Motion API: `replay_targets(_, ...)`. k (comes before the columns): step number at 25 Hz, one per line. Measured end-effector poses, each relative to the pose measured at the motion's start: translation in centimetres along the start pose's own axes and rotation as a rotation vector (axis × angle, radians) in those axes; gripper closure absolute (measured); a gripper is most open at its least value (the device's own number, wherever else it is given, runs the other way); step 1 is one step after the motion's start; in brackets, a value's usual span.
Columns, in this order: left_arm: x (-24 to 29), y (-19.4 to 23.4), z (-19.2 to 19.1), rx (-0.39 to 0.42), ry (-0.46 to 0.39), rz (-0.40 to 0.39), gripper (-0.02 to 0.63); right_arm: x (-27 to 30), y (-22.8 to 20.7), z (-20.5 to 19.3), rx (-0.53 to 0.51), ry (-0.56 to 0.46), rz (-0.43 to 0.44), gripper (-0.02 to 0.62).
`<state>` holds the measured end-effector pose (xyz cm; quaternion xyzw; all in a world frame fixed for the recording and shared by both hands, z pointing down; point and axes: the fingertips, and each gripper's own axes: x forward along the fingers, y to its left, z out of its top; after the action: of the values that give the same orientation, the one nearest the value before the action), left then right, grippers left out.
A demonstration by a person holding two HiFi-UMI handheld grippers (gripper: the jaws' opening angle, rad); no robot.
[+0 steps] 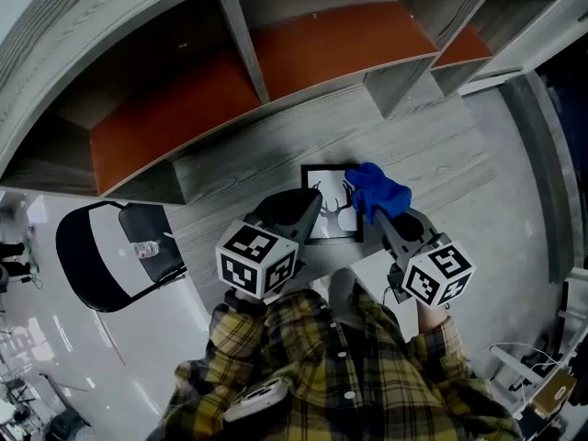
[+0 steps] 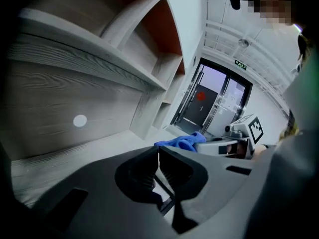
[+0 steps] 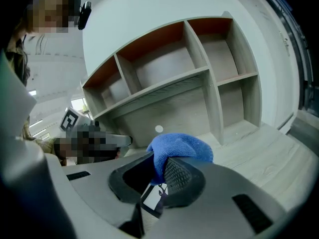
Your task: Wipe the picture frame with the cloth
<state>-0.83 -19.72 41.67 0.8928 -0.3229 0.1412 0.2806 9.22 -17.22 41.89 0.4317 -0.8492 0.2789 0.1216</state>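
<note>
A black-framed picture frame (image 1: 323, 232) with a white deer print lies flat on the grey wooden desk (image 1: 432, 154). My right gripper (image 1: 375, 211) is shut on a bunched blue cloth (image 1: 377, 191), which hangs over the frame's right edge; in the right gripper view the blue cloth (image 3: 179, 148) bulges above the jaws and a corner of the frame (image 3: 152, 197) shows below. My left gripper (image 1: 317, 211) is shut with nothing in it, over the frame's left part. The left gripper view shows its jaws (image 2: 158, 156) closed, the blue cloth (image 2: 182, 142) beyond.
An open shelf unit (image 1: 276, 53) with orange back panels and grey dividers stands at the desk's back. A black chair (image 1: 110, 251) sits to the left on the pale floor. The person's plaid sleeves (image 1: 322, 366) fill the bottom of the head view.
</note>
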Motion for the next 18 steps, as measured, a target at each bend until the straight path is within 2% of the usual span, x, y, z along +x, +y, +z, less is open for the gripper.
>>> replay_targets(5, 3.3, 3.7, -2.9, 0.004, 0.108, 0.034, 0.597, 1.8, -1.1, -1.7, 0.023, 0.030, -0.005, 0.545)
replay_targets(9, 5.7, 6.7, -5.4, -0.009, 0.185, 0.088, 0.527, 2.6, -1.6, -3.3, 0.043, 0.052, -0.003, 0.545)
replay_targets(12, 7.1, 8.9, -8.1, 0.007, 0.283, 0.142, 0.497, 3.0, -1.9, -4.5, 0.067, 0.060, -0.004, 0.545)
replay_targets(14, 8.0, 10.2, -9.8, 0.011, 0.334, 0.171, 0.486, 3.2, -2.1, -5.1, 0.084, 0.062, -0.004, 0.545)
replay_targets(18, 9.1, 11.5, -11.8, 0.019, 0.384, 0.204, 0.482, 3.2, -2.5, -6.0, 0.113, 0.065, -0.004, 0.545)
